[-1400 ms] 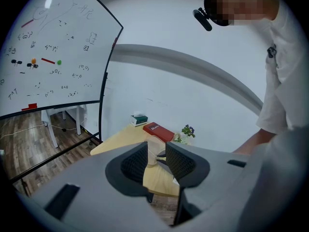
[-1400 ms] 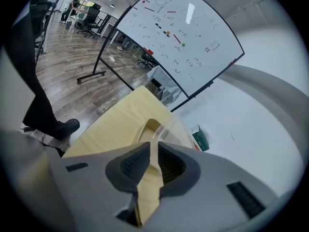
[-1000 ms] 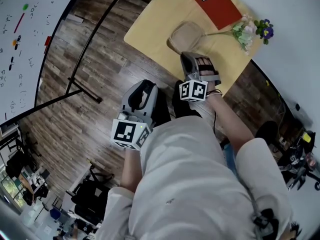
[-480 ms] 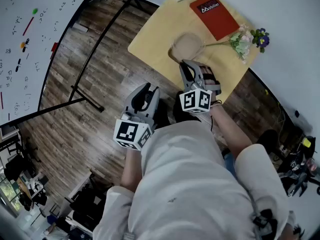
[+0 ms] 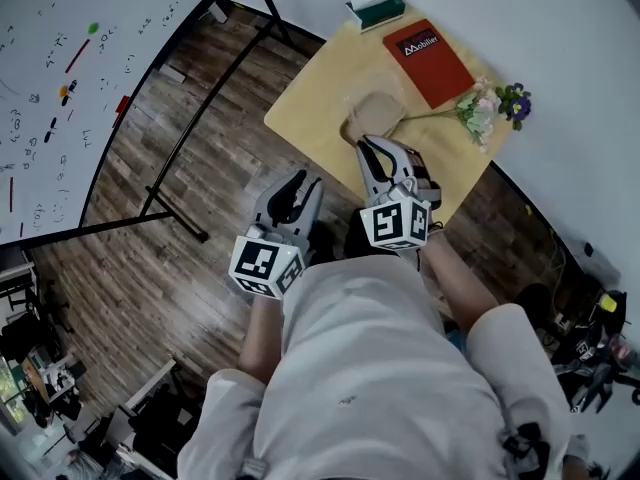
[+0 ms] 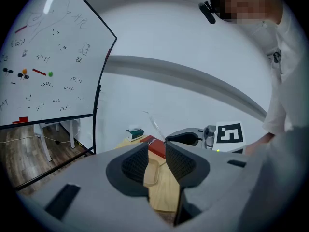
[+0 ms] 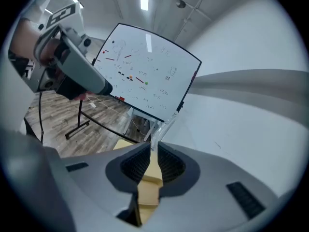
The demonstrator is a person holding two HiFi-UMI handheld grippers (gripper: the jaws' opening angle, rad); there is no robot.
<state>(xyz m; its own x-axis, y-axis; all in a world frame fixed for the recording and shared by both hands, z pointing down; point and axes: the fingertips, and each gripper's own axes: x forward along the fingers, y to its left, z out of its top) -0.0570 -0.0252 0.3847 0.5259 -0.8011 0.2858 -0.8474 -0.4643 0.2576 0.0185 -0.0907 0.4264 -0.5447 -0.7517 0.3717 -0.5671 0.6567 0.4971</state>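
A clear container stands on the light wooden table, with the wood showing through it. My right gripper has its tips at the container's near rim. In the right gripper view the jaws are shut, and a clear rim rises from between them. My left gripper hangs over the wooden floor just off the table's near edge, a narrow gap between its jaws and nothing in it. The left gripper view looks at the container and at the right gripper.
A red book, a green tissue box and a bunch of flowers lie at the table's far side by the white wall. A whiteboard on a black wheeled stand is at the left. The person's body fills the lower head view.
My right gripper has tipped upward: its view went from the tabletop to the whiteboard and ceiling. The left gripper has turned, bringing the right gripper into its view. Both stay near the table's edge.
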